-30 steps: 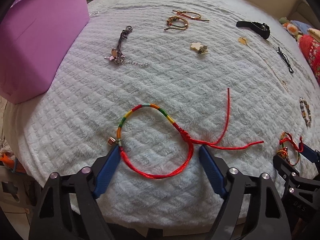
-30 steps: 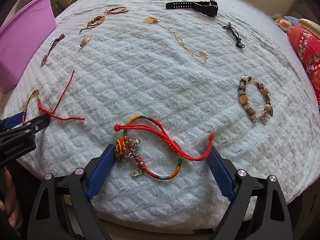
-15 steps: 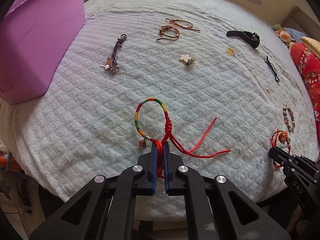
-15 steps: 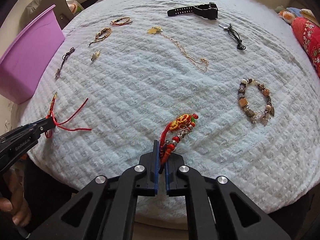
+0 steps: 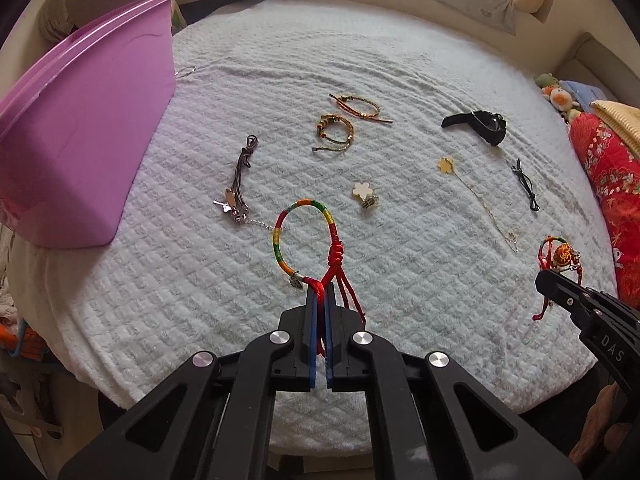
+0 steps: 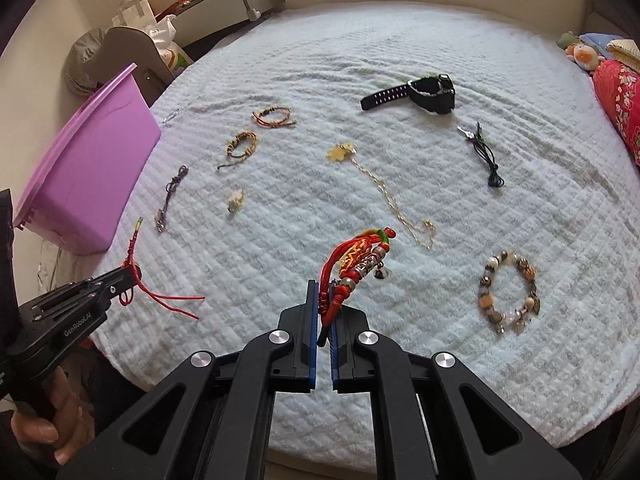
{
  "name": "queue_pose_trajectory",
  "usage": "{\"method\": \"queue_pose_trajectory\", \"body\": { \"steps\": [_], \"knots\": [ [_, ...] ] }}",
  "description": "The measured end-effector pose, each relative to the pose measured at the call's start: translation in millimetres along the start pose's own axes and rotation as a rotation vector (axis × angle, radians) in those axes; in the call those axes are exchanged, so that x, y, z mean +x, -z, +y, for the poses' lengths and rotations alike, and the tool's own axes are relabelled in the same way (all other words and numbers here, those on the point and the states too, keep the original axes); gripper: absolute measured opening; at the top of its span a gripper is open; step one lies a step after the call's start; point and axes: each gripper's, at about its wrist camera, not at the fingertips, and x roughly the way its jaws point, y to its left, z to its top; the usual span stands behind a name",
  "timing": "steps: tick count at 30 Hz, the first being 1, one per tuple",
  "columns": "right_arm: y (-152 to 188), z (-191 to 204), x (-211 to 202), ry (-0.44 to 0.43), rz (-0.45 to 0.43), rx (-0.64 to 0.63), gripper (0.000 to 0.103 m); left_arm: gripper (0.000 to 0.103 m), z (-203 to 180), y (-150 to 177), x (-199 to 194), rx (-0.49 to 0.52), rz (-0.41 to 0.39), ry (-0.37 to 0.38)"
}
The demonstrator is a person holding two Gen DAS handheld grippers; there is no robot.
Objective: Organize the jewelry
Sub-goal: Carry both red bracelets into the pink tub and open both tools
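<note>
Two corded bracelets hang clear of the white bed cover (image 5: 400, 52), the rainbow-wrapped bracelet (image 5: 304, 236) pinched by its red cord in the narrow left tool (image 5: 320, 300) and the charm bracelet (image 6: 360, 260) bunched in the equally tight right tool (image 6: 325, 304). Either thin, slick cord could slip free, or trailing tails could snag, on the way to the purple bin (image 5: 80, 140) at far left. Nearby lie a dark cord necklace (image 5: 240, 176), a beaded bracelet (image 6: 508, 292) and a black watch (image 6: 424, 90), none blocking the path.
</note>
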Motion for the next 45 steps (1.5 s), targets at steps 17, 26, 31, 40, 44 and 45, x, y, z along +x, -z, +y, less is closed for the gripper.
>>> {"method": "queue_pose_trajectory", "body": {
  "steps": [17,26,31,40,44,45],
  "knots": [
    [-73,62,-12,-0.082,-0.088,-0.077,0.005,0.003,24,-40,-36,0.0,-0.057,0.023],
    [-112,116,-26,-0.154,-0.092,-0.162,0.005,0.003,58,-72,-82,-0.04,-0.13,0.019],
    [-144,165,-36,-0.214,-0.125,-0.242,0.005,0.003,89,-101,-118,-0.06,-0.205,0.0],
    [-199,280,-27,-0.374,-0.14,-0.372,0.005,0.003,188,-152,-154,-0.16,-0.284,-0.088],
    [-213,328,-8,-0.424,-0.107,-0.413,0.005,0.003,231,-165,-146,-0.214,-0.252,-0.101],
    [-215,339,-2,-0.433,-0.093,-0.426,0.005,0.003,241,-166,-143,-0.219,-0.247,-0.121]
  ]
}}
